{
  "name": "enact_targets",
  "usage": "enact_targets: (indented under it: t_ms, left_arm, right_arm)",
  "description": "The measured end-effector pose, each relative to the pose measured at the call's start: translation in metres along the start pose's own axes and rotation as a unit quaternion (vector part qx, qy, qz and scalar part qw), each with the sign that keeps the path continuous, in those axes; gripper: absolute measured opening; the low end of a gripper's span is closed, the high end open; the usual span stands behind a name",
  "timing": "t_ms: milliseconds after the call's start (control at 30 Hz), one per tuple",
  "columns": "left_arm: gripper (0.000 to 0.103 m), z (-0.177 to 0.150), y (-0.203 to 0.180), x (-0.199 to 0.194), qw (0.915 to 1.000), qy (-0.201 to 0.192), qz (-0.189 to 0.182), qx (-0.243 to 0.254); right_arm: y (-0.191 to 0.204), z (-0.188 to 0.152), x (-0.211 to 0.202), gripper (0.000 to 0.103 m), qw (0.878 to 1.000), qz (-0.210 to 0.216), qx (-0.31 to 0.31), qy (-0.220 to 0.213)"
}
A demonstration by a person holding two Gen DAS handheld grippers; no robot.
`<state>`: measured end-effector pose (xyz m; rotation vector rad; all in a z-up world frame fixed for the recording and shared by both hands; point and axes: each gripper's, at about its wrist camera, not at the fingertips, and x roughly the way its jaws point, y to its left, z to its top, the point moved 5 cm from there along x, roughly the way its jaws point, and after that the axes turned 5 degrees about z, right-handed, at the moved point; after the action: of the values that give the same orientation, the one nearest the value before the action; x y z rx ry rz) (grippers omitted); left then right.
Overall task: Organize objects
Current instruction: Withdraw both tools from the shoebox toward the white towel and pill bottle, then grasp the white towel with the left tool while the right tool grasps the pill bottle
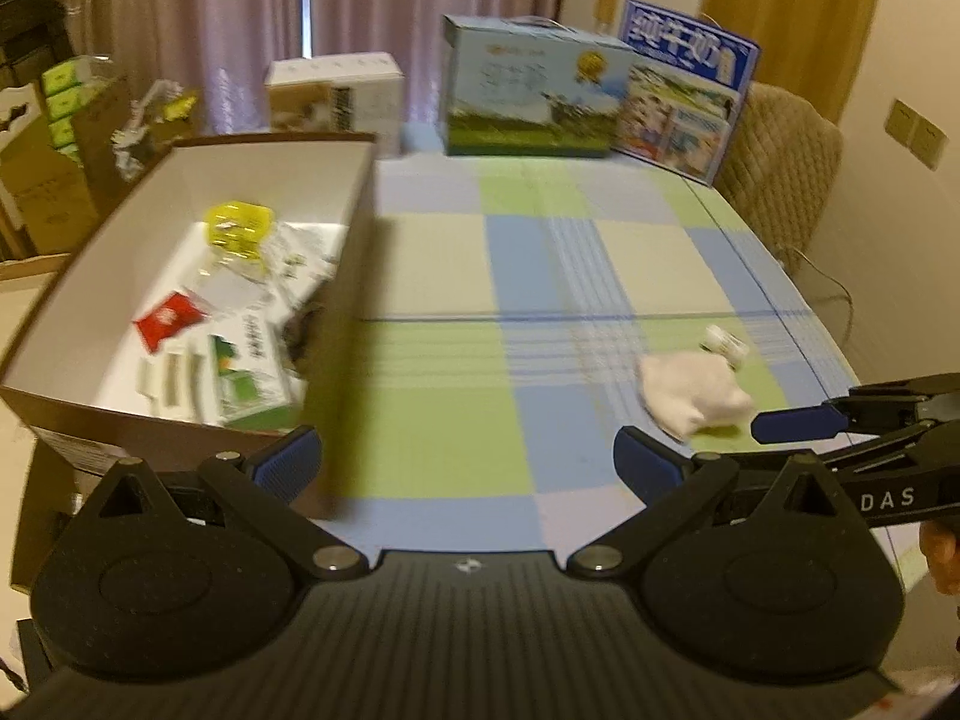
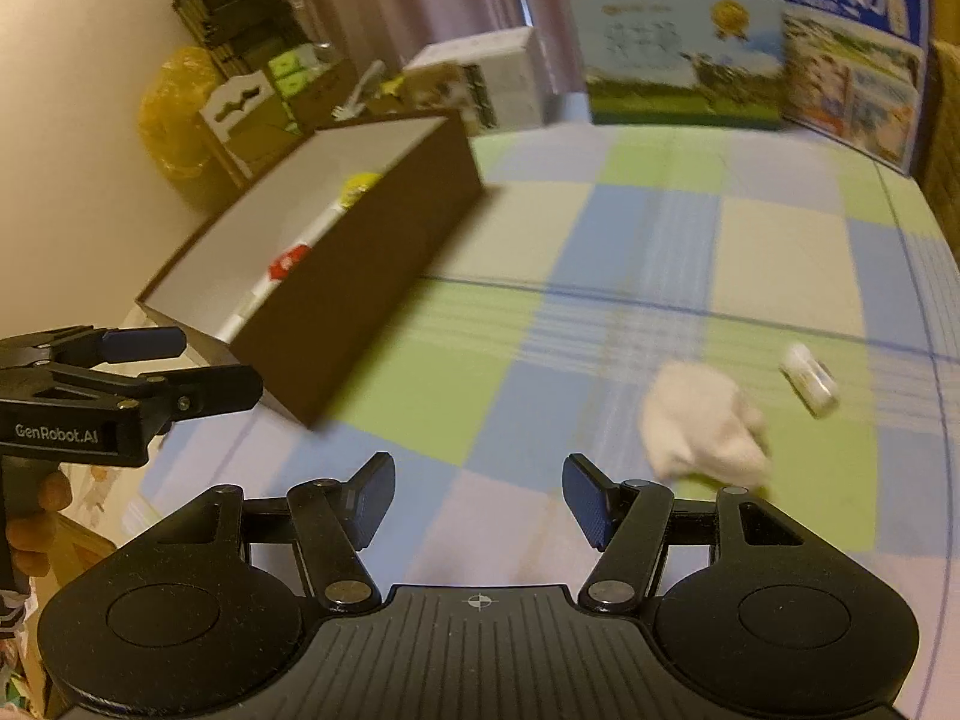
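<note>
A brown cardboard box (image 1: 354, 276) (image 2: 372, 276) with a white inside stands at the left of the checked tablecloth. It holds a yellow packet (image 1: 237, 231), a red packet (image 1: 167, 319), a green-and-white carton (image 1: 249, 369) and papers. A crumpled white cloth (image 1: 690, 393) (image 2: 702, 426) lies at the right, with a small white bottle (image 1: 727, 346) (image 2: 809, 380) on its side just beyond. My left gripper (image 1: 467, 462) is open over bare tablecloth by the box's near corner. My right gripper (image 2: 479, 504) is open too, nothing between its fingers, the cloth just ahead to its right.
Printed cartons (image 1: 531, 96) (image 2: 684, 48) and a white box (image 1: 336, 99) line the table's far edge. A padded chair (image 1: 780, 162) stands at the right. Shelves and boxes (image 1: 60, 120) fill the left wall. A hand (image 2: 36, 522) holds the left gripper's handle.
</note>
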<state>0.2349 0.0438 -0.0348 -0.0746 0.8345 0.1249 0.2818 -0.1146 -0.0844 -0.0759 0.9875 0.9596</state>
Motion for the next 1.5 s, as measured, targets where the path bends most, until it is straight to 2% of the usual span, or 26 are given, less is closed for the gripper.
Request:
enact_targets:
  t_ms: [333, 800, 1200, 1500]
  left_arm:
    - [0.102, -0.010, -0.066, 0.018, 0.9987, 0.025, -0.034, 0.028]
    - [0.102, -0.022, -0.133, 0.048, 0.9954, 0.052, -0.068, 0.045]
    - [0.099, -0.021, -0.172, 0.082, 0.9937, 0.067, -0.067, 0.060]
    - [0.095, -0.005, -0.190, 0.122, 0.9927, 0.065, -0.072, 0.071]
  right_arm:
    - [-0.059, -0.035, -0.031, 0.059, 0.999, -0.031, 0.037, 0.014]
    - [-0.118, -0.055, -0.058, 0.059, 0.995, -0.060, 0.075, 0.013]
    - [-0.164, -0.063, -0.070, 0.059, 0.990, -0.088, 0.110, 0.001]
    - [-0.197, -0.058, -0.071, 0.059, 0.984, -0.115, 0.136, -0.014]
